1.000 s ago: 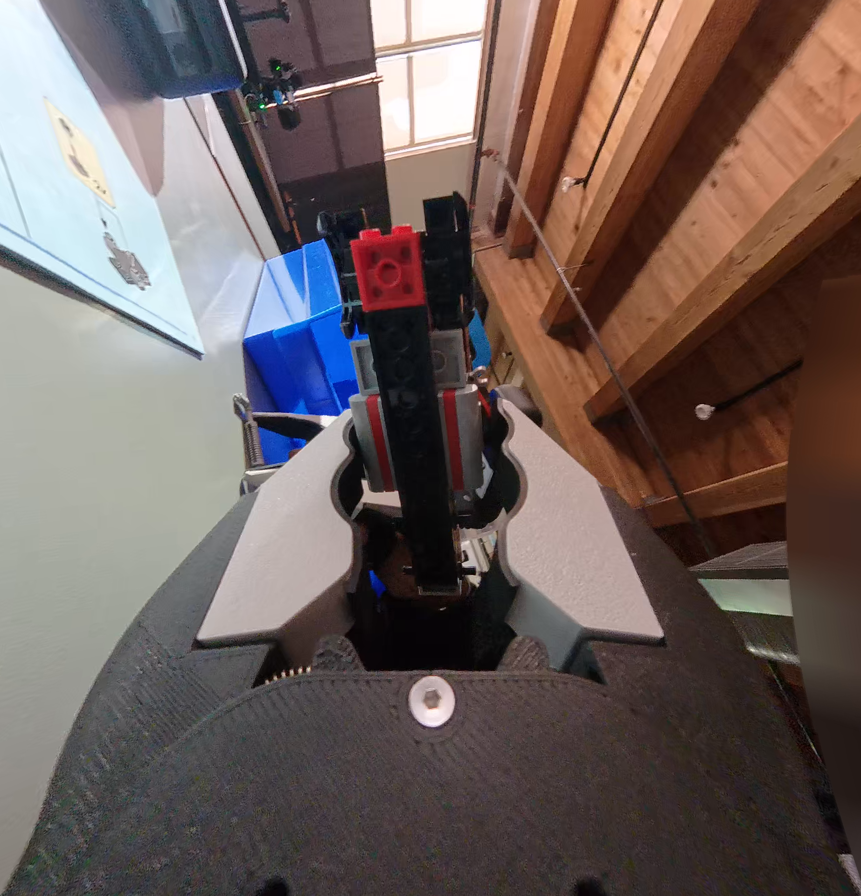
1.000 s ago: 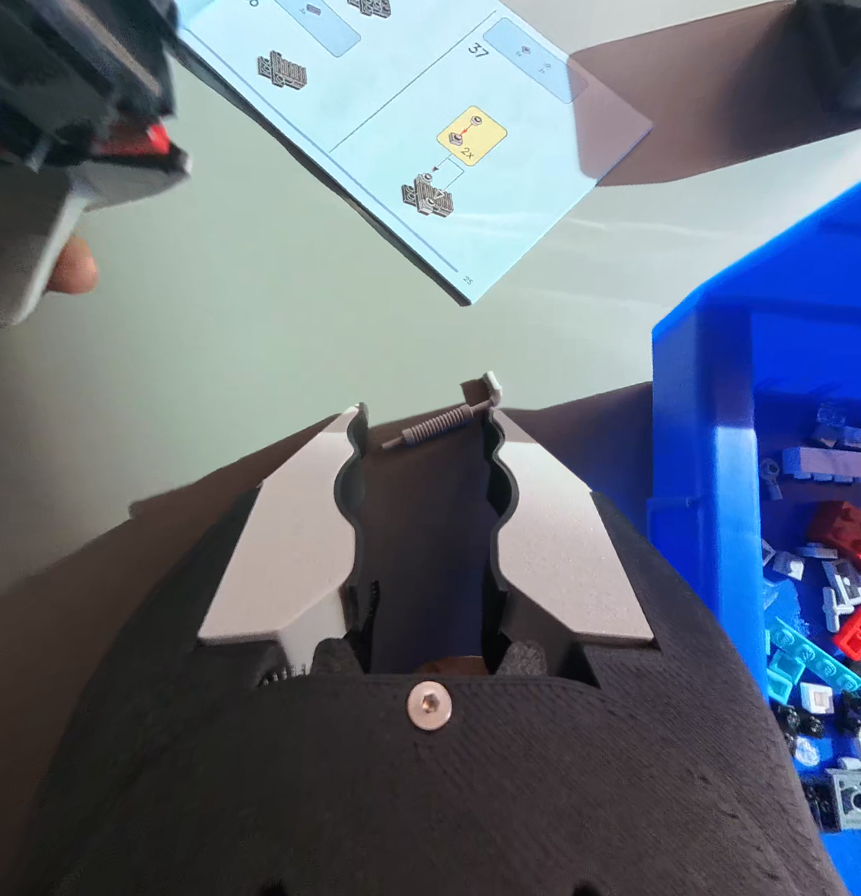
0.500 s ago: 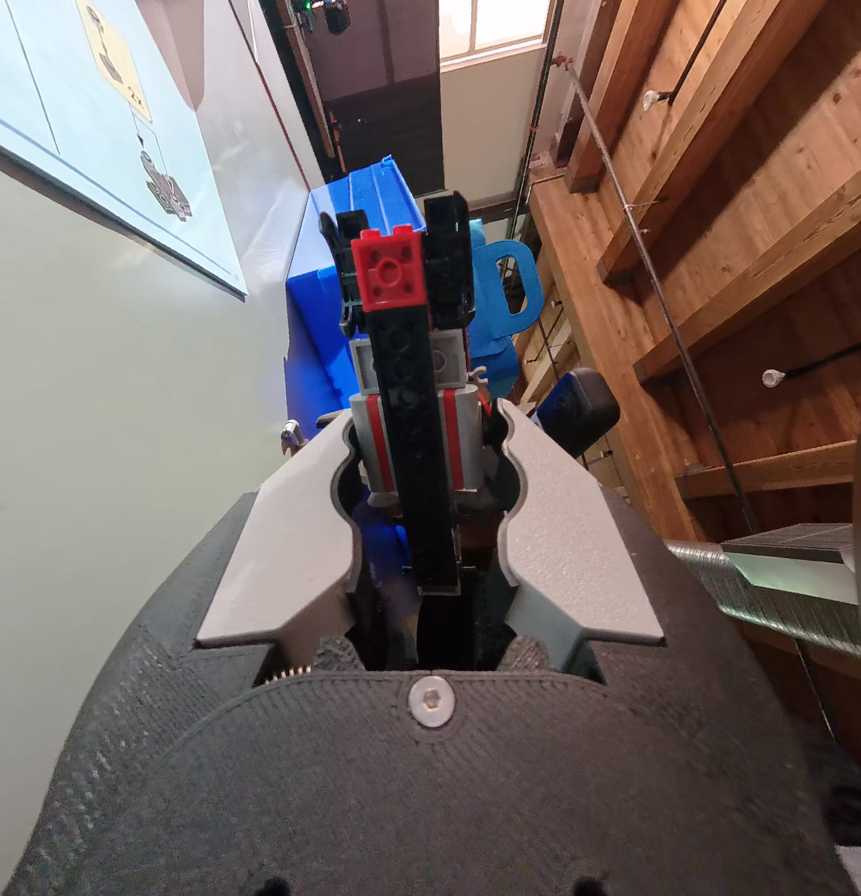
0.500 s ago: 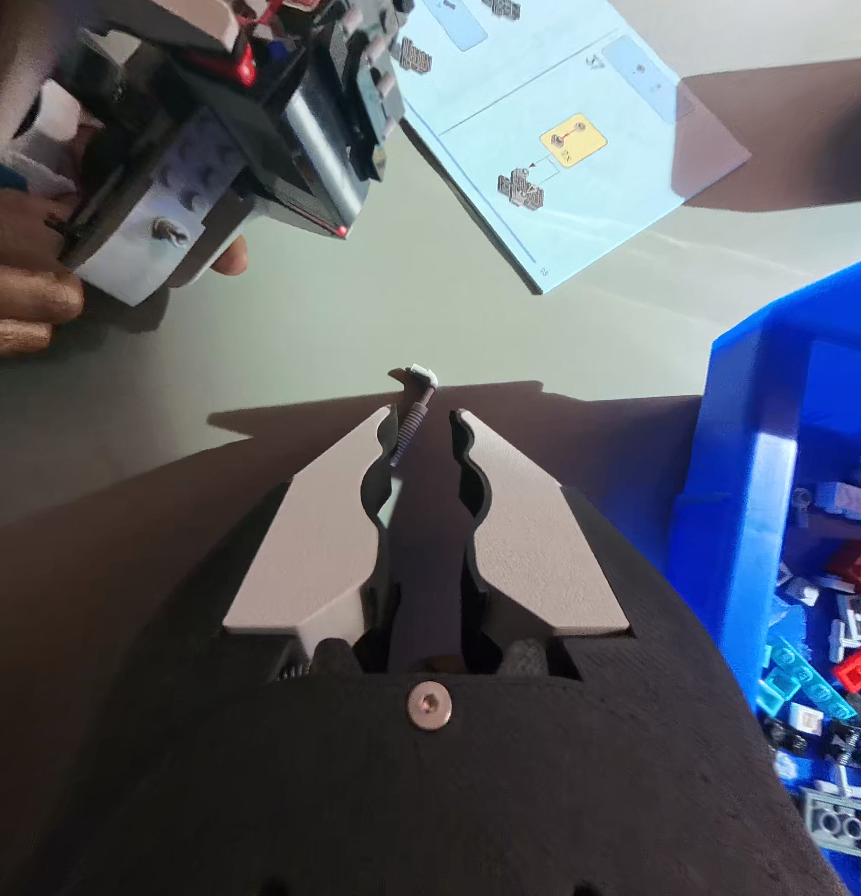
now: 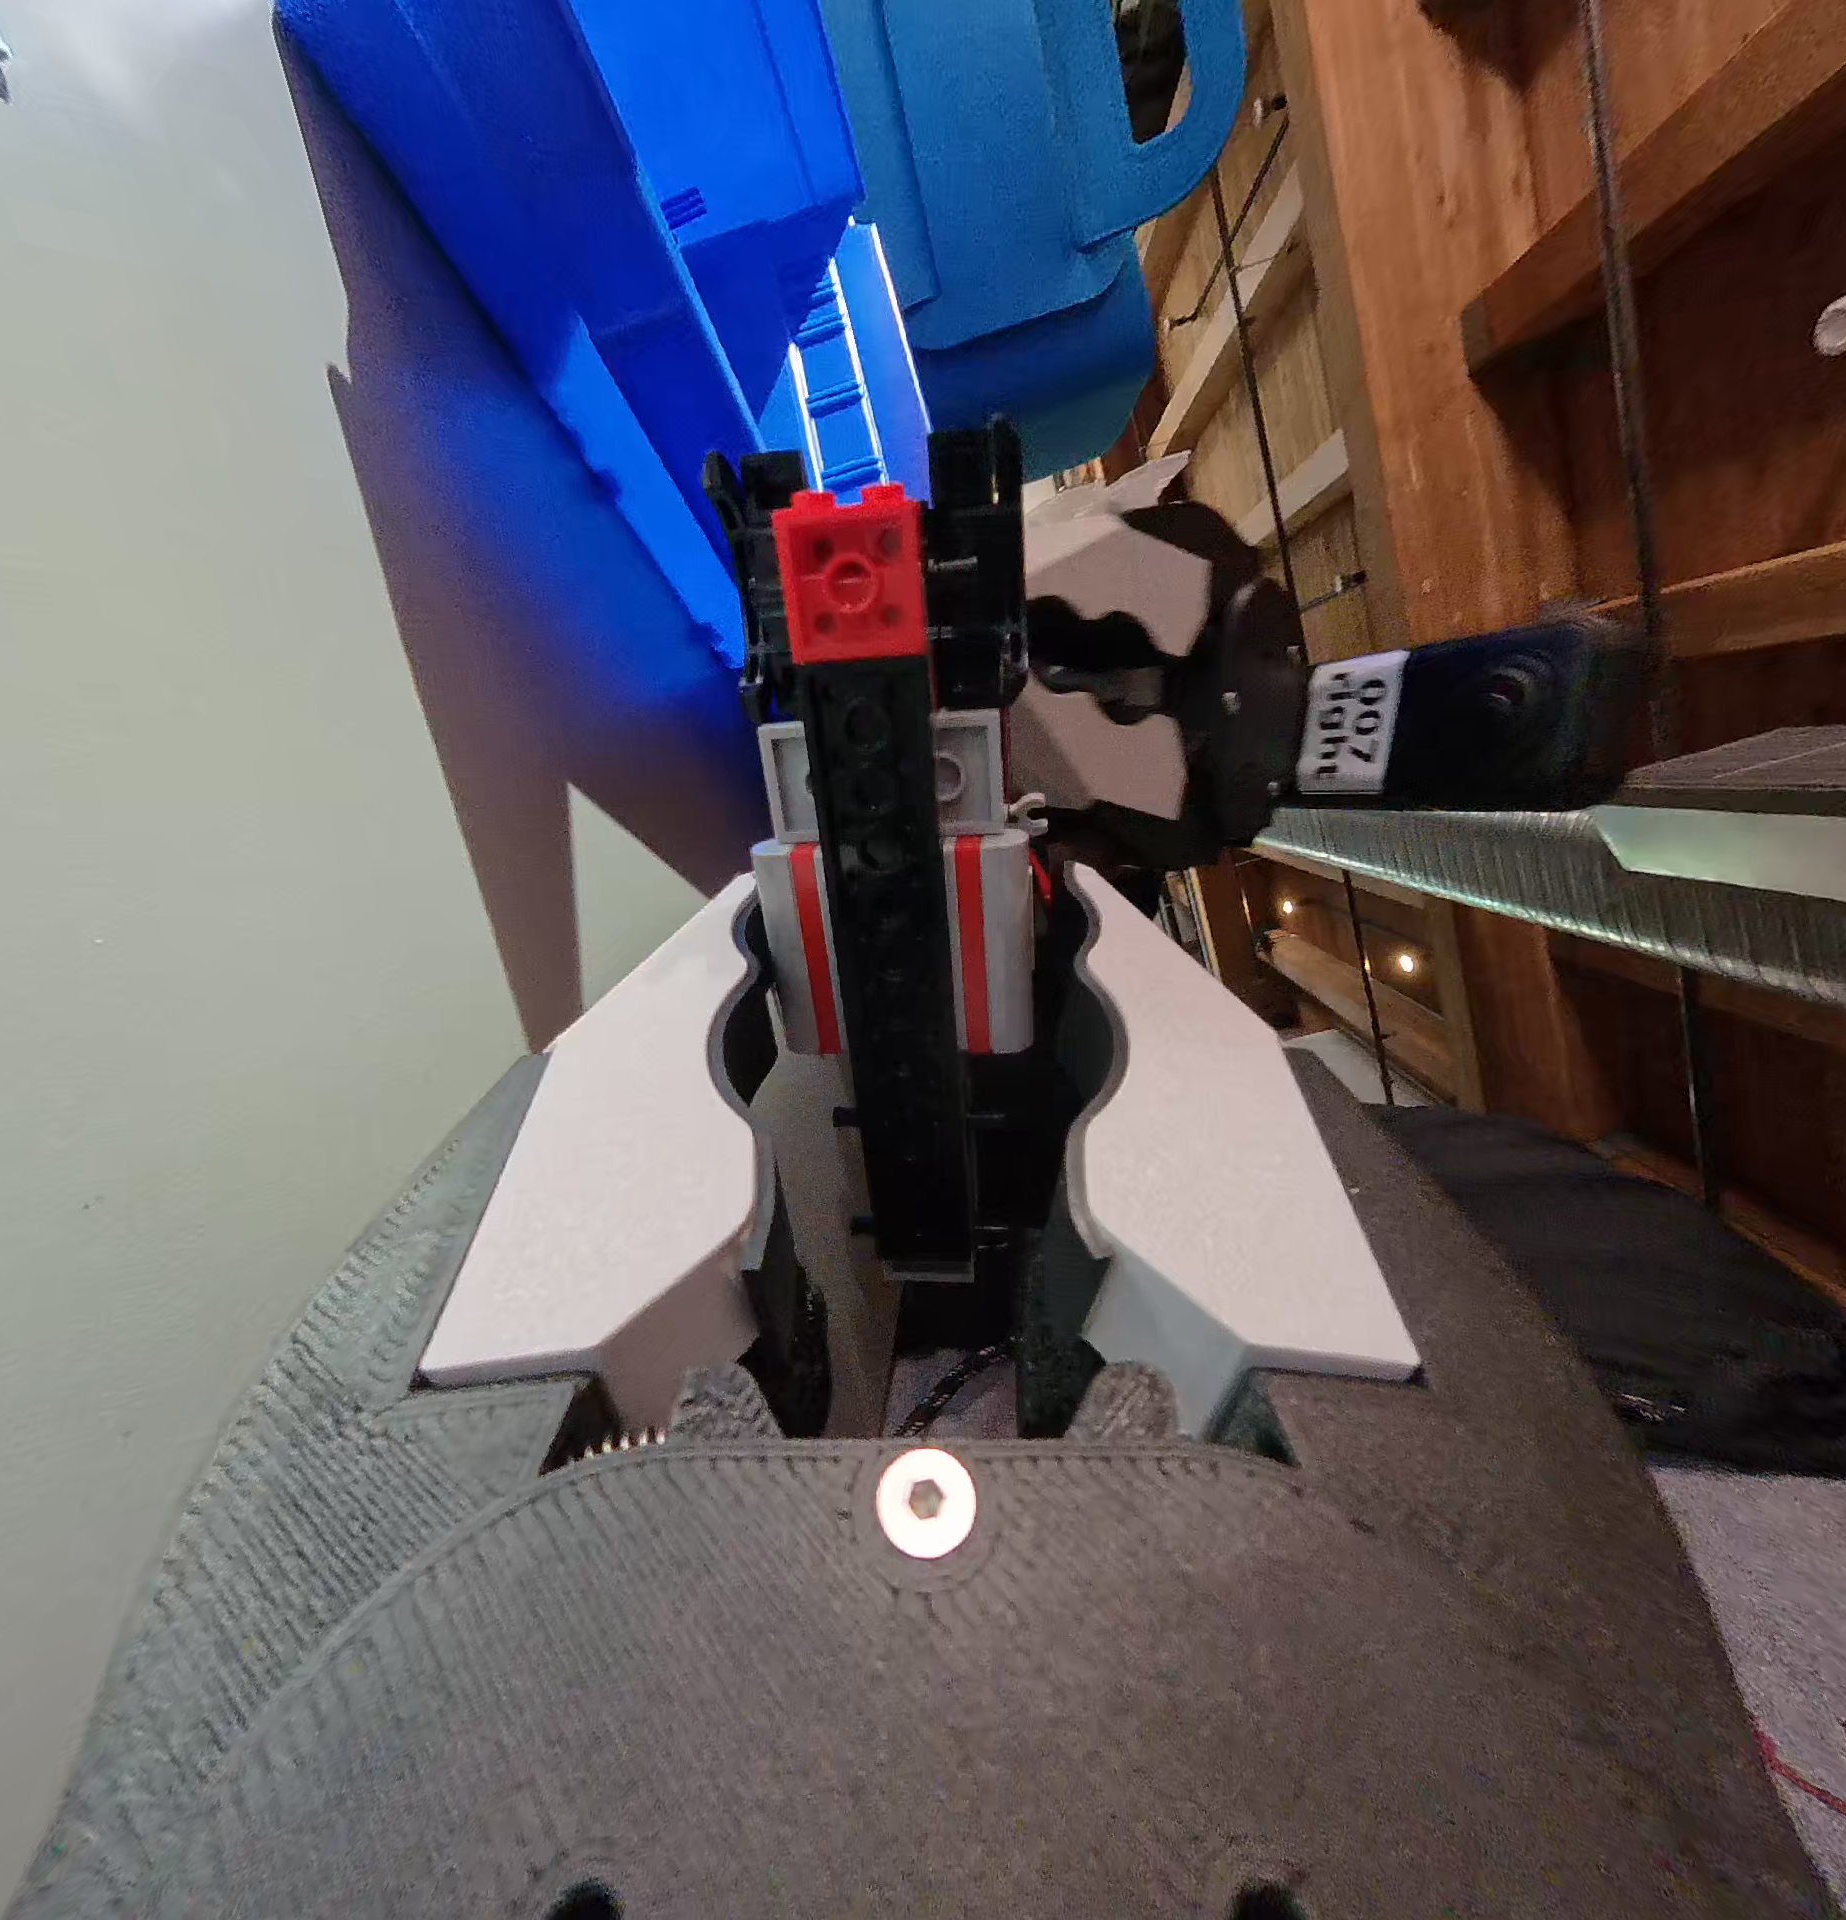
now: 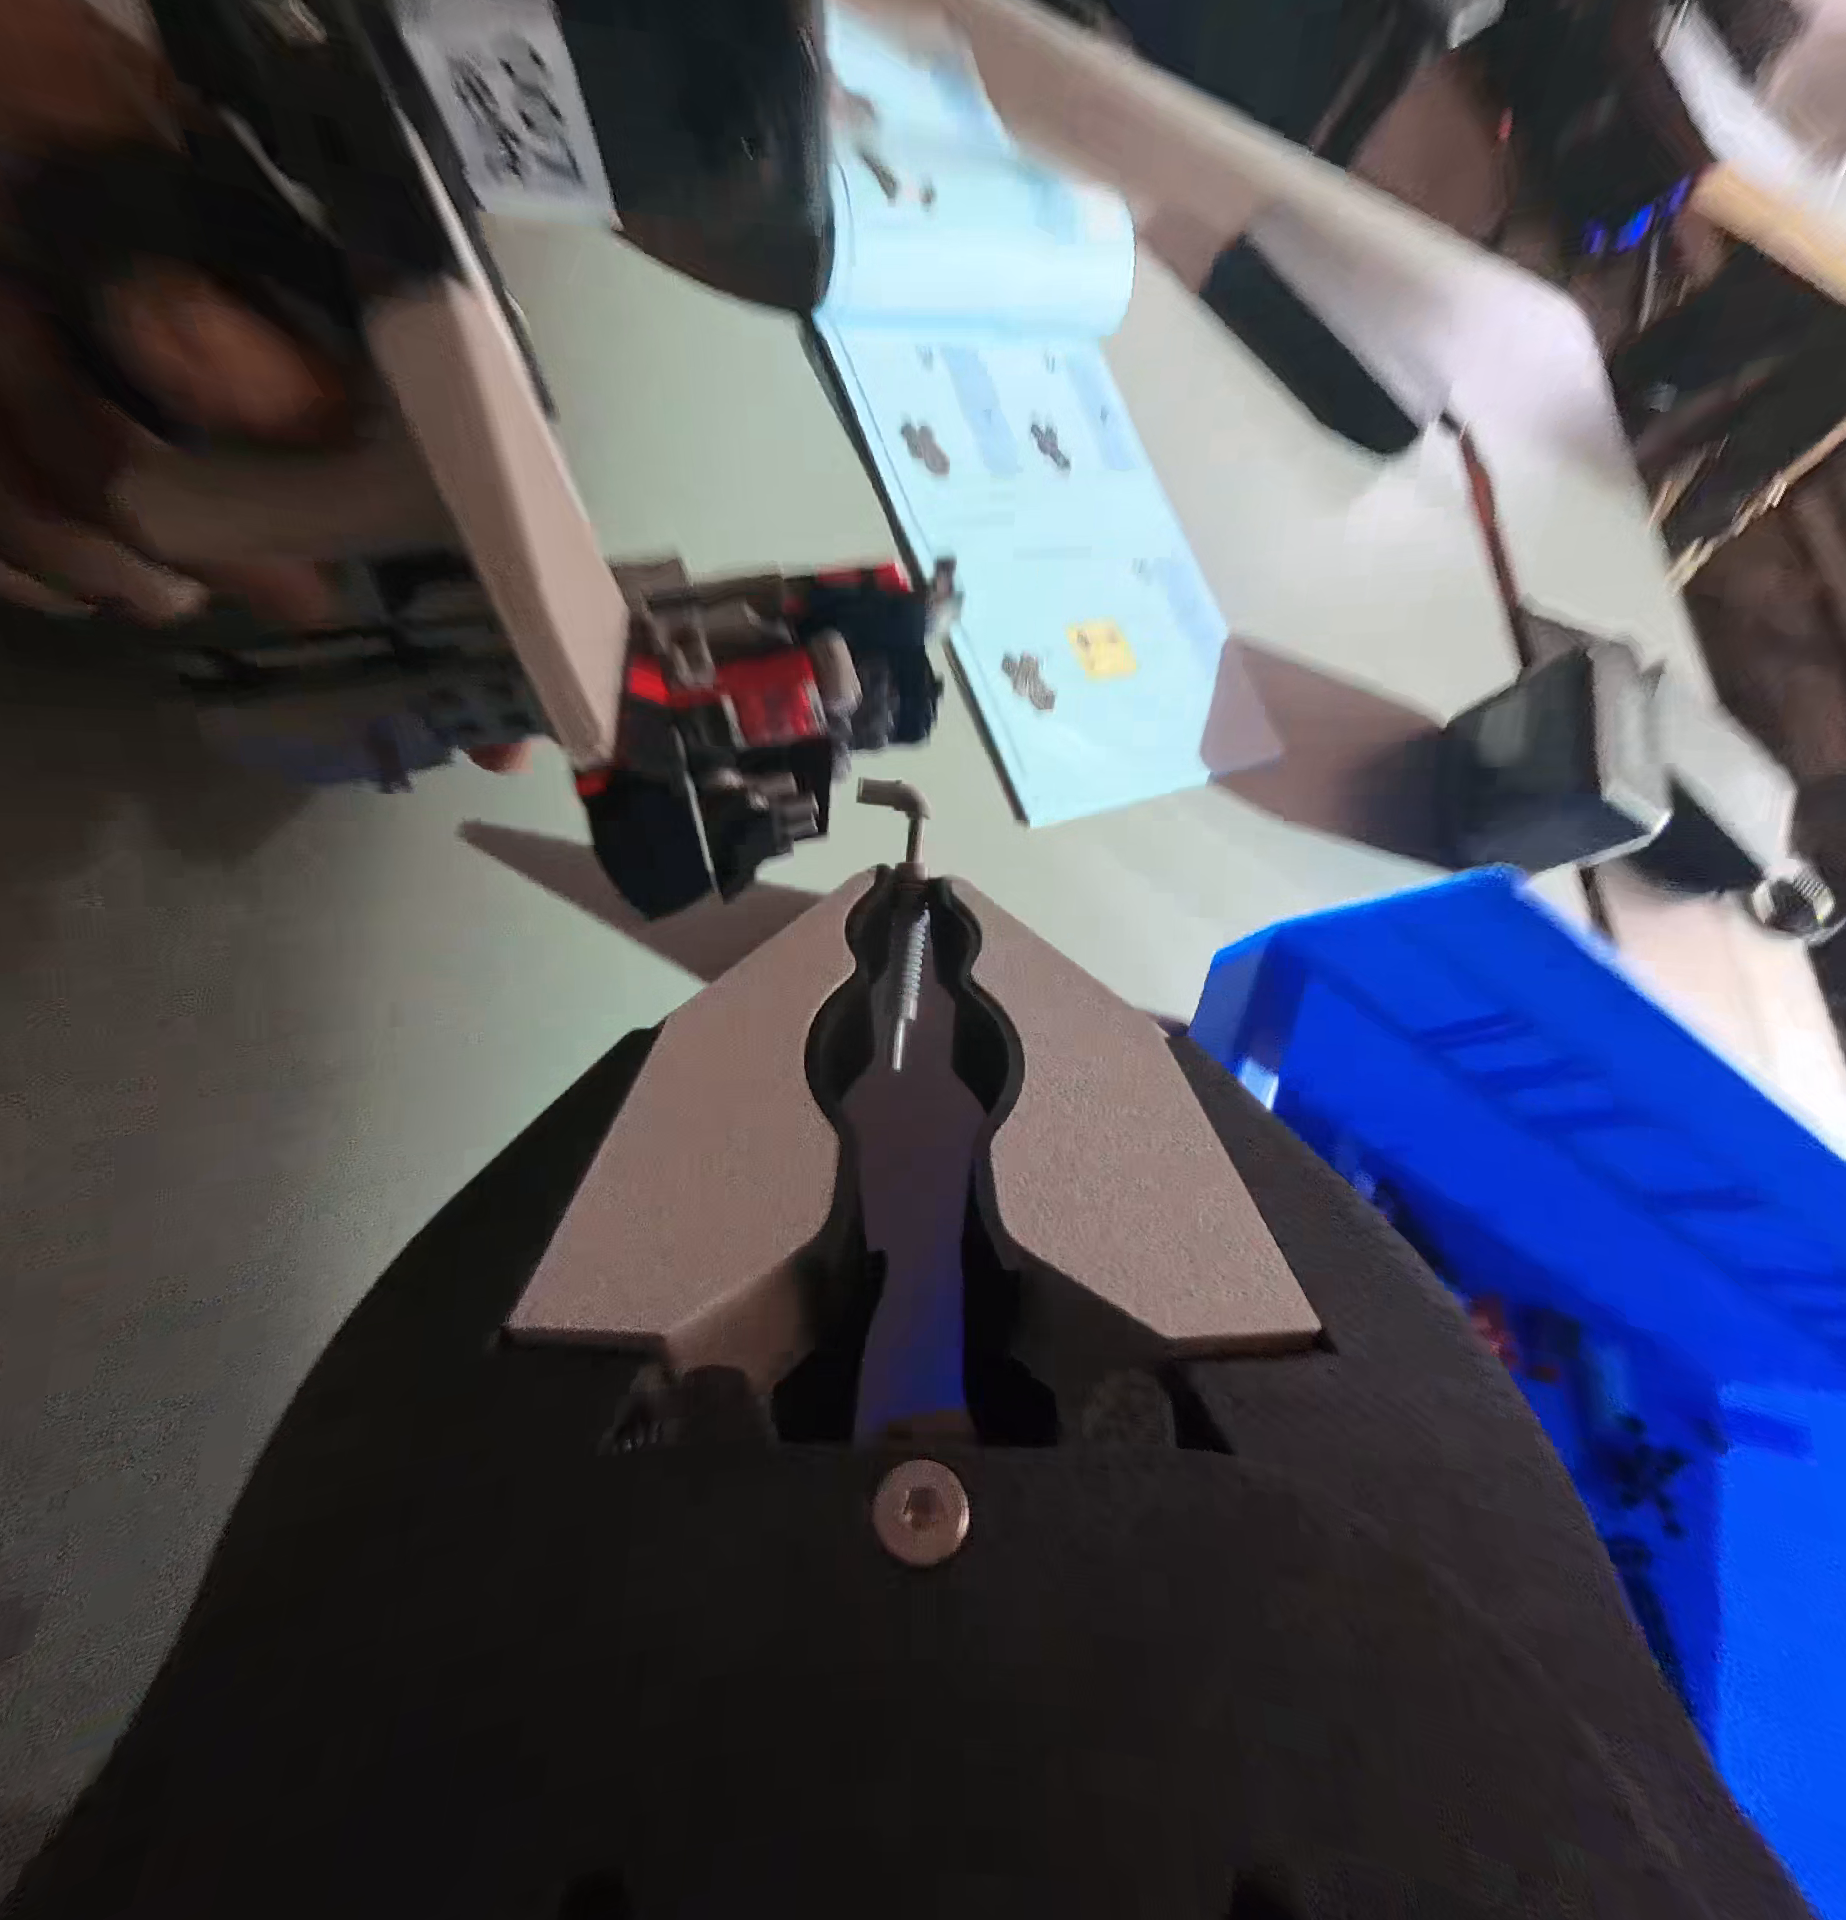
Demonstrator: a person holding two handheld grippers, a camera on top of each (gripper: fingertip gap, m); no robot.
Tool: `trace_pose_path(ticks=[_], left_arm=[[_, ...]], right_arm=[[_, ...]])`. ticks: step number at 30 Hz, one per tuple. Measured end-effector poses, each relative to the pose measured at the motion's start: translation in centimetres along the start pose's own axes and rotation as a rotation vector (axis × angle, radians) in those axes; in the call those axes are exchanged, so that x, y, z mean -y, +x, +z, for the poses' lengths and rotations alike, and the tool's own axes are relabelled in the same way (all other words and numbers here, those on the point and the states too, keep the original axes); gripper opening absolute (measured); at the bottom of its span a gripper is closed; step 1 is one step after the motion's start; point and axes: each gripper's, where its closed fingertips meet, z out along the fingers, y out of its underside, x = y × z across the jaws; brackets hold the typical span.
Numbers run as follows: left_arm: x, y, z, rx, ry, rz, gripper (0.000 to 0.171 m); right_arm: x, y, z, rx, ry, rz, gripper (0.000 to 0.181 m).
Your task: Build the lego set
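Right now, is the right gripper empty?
No, the right gripper is shut on a small grey spring piece poking out past its fingertips.

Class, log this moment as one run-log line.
left gripper: shut on lego model | right gripper: shut on spring piece | near model

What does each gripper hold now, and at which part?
Left gripper clamps the lego model by its grey, red-striped sides. Right gripper pinches the small spring piece along its coil.

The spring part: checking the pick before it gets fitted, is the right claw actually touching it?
Touching. In the right wrist view the right claw is closed on the spring part, its bent end poking past the tips.
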Motion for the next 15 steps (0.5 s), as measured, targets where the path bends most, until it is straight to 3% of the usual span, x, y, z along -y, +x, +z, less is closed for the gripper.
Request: trace_pose_path(ticks=[7,15], left_arm=[[-0.4,-1.0,0.4,0.080,-0.042,0.052,0.054],[-0.6,-1.4,0.5,0.112,-0.066,0.075,0.054]], right_arm=[[3.7,-2.3,-1.9,0.057,0.107,-0.141,0.008],[2.8,-3.2,-0.3,0.062,0.024,-0.207,0.008]])
